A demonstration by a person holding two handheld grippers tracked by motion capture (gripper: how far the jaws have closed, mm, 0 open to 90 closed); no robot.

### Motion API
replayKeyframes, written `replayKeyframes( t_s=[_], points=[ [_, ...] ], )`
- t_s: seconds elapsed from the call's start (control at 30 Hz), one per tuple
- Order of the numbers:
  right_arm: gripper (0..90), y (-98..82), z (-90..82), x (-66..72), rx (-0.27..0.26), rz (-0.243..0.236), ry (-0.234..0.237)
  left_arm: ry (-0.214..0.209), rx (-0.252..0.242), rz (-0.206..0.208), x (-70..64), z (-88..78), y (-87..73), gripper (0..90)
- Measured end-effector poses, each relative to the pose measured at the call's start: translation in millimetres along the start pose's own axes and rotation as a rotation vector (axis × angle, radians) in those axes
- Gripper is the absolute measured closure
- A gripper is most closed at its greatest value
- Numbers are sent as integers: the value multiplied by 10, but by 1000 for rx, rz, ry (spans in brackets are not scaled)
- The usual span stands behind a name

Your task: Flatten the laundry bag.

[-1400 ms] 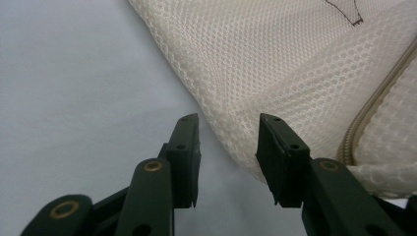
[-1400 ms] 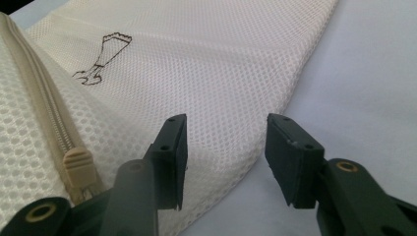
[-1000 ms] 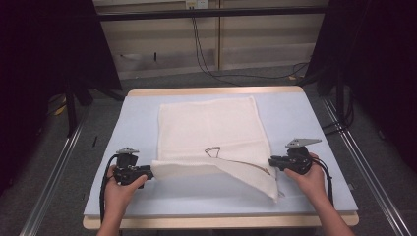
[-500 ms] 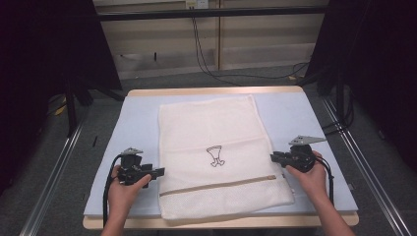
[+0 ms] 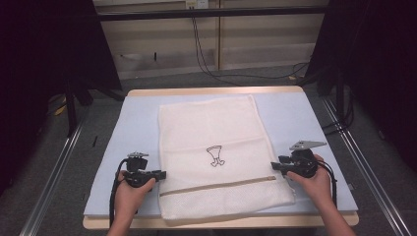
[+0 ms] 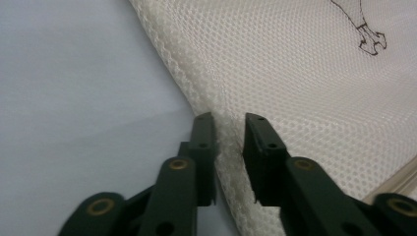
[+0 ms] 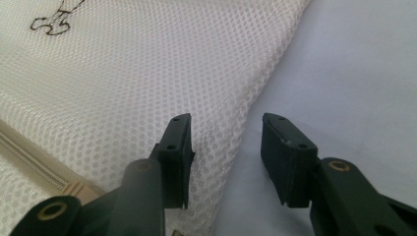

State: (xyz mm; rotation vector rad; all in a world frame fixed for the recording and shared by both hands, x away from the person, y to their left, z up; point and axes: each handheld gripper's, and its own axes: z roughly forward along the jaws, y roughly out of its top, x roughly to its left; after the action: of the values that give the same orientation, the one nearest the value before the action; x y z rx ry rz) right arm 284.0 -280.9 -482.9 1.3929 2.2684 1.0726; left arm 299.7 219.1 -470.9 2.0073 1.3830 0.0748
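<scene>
Mesh bag [image 5: 216,157] flat on tabletop [image 5: 295,118], zipper end at 6 o'clock, spread for smoothing. Left hand-held gripper [image 6: 230,129] at 9 o'clock edge, just been closing, narrow gap straddles hem, no pinch. Right hand-held gripper [image 7: 226,129] at 3 o'clock edge, just been opening, spread, releasing.

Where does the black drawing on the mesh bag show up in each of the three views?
High view: black drawing at the middle of the mesh bag, above the zipper.
Left gripper view: drawing at the top right corner, partly cut off.
Right gripper view: drawing at the top left corner, partly cut off.
Shared landmark: the beige zipper.
</scene>
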Motion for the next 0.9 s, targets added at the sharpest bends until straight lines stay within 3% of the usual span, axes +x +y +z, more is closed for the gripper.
replayKeyframes(
  t_s=[0.03, 0.07, 0.3, 0.57, 0.9],
  points=[
    [571, 3, 1, -7, 0, 1, 1, -12, 4, -14, 4, 5, 8, 822],
    [645, 9, -11, -10, 8, 31, -1, -19, 12, -23, 19, 10, 20, 852],
    [826, 42, 3, 6, 19, 37, 27, -11, -25, -39, 93, 36, 163, 872],
    [856, 55, -9, -1, 15, 49, 6, 1, -40, -37, 168, 188, 321, 869],
    [856, 42, -12, 39, 4, 42, -12, 26, -70, -39, 185, 177, 365, 865]
  ],
)
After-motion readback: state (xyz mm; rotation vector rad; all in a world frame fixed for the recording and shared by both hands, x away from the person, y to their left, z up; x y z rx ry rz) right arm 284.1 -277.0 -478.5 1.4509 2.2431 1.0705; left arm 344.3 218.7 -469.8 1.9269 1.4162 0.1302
